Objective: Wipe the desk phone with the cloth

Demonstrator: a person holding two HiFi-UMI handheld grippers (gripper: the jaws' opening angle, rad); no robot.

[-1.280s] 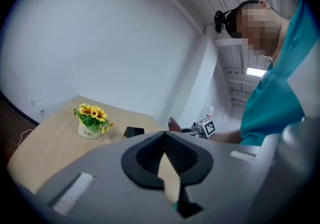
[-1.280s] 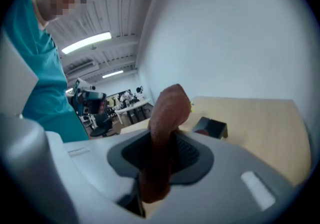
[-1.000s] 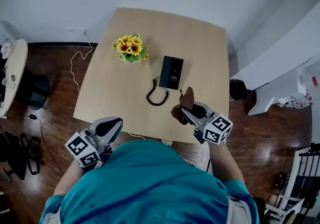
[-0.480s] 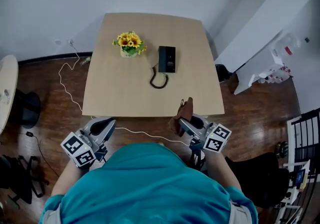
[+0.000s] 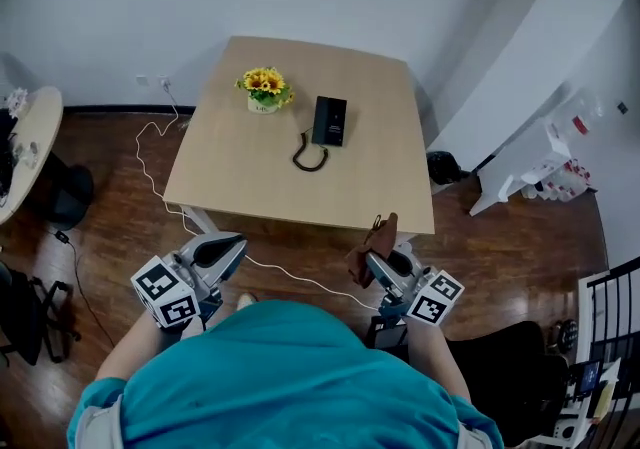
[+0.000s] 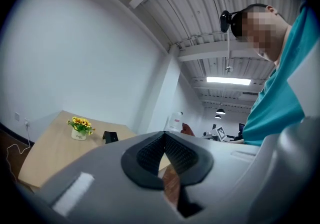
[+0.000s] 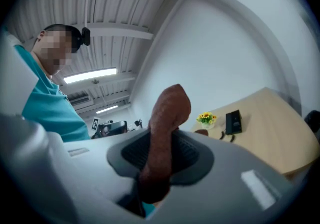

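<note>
**Brown cloth in grip, phone out of reach**

Brown cloth (image 5: pixel 378 237) stands upright in the right gripper (image 5: pixel 370 259). The jaws are clamped on its lower part and a folded end sticks up above the pads. The left gripper (image 5: pixel 233 245) is closed on nothing, its pads meeting at the tips. Both are held close to the person's body, short of the near edge of the table (image 5: pixel 250 192) and over the wooden floor (image 5: pixel 110 207). The black phone (image 5: pixel 329 121) lies well apart from them, toward the far side of the tabletop. Its coiled cord (image 5: pixel 308 155) is looped just in front, and a pot of yellow flowers (image 5: pixel 264 89) stands near it on the left. Nothing touches the phone.

As things stand, the one step visibly in place is the hold on the cloth. No wiping is under way, and the pictures cannot show whether the phone's surface has been gone over at all. If it has not, the whole wipe is left: the person would have to step up to the table, bring the cloth down onto the phone and rub it across
</note>
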